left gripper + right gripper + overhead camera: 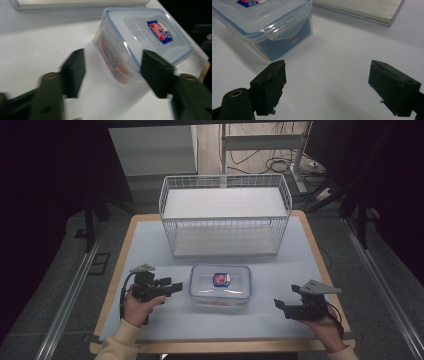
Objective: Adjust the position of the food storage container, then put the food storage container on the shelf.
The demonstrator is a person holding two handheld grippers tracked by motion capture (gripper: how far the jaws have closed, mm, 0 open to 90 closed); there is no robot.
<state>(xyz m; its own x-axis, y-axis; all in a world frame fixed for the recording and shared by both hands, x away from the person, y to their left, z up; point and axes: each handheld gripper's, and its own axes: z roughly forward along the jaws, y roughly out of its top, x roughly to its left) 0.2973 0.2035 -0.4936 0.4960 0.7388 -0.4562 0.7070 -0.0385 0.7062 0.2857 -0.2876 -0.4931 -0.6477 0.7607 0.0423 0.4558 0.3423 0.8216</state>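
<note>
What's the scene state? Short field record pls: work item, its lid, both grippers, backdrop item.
work item: clear plastic container, on the table mat between the two grippers
lid: on, blue seal rim, red and blue label on top
left gripper: open, beside the container's left end, nothing held
right gripper: open, off to the container's right, apart from it
backdrop item: white wire basket behind the container

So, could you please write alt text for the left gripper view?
A clear plastic food container with a blue-rimmed snap lid sits on a white table, just beyond the open left tongs. Neither black jaw touches it.
</note>
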